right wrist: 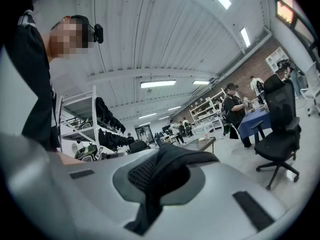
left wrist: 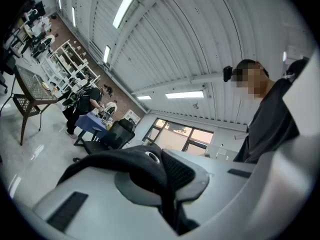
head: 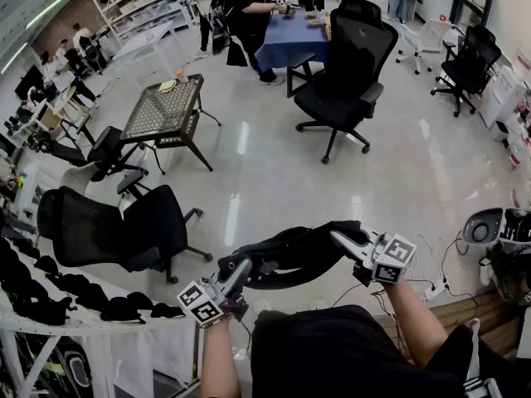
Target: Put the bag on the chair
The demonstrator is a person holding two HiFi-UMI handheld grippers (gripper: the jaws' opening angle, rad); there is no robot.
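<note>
Head view: the bag [head: 290, 255] is at 6 o'clock, up off the floor. The left gripper [head: 236, 274] and right gripper [head: 344, 240] hold its two ends. The chair [head: 344, 65] stands well apart at 12 o'clock.

Left gripper view: the jaws are squeezed on the bag's black cloth. Only here, a window [left wrist: 182, 136] shows.

Right gripper view: the jaws pinch the bag too. Only here, a rack [right wrist: 92, 129] shows at 9 o'clock.

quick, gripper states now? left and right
Left gripper: closed, gripping the black bag.
Right gripper: closed, gripping the same bag.
</note>
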